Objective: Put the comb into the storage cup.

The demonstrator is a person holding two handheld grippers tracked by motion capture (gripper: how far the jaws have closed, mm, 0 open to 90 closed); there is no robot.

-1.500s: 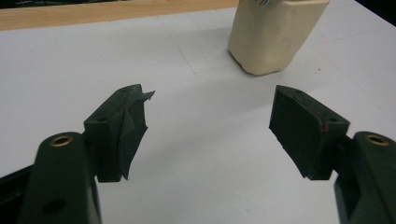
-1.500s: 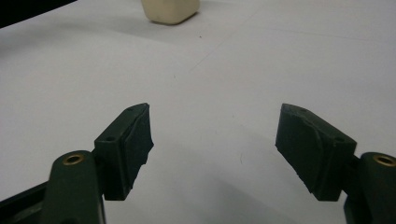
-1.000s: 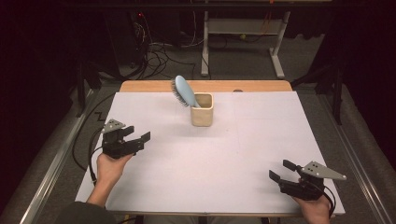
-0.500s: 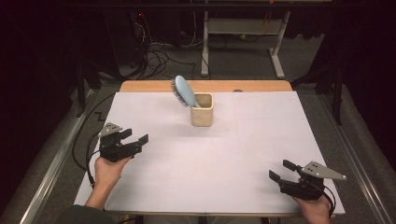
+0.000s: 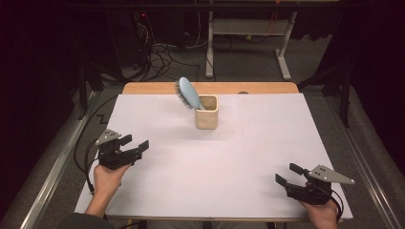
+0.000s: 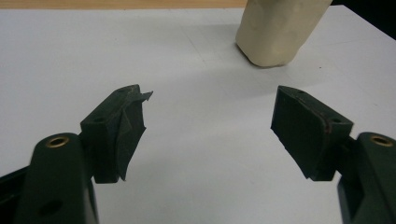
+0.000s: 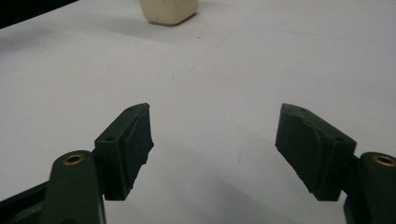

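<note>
Left gripper [image 5: 136, 147] has drawn back toward the table's near left edge since a second ago; right gripper [image 5: 289, 174] unchanged at near right. Both spread wide, empty. Blue hairbrush [image 5: 189, 93] stands tilted in cream cup [image 5: 206, 112], well apart from both. Placement looks finished.

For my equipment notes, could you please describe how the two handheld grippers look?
Both the left gripper and the right gripper are black with two blocky jaws, brass-coloured bolt holes, a grey three-cornered plate on top and a trailing black cable. The left gripper's left pad looks torn.
</note>
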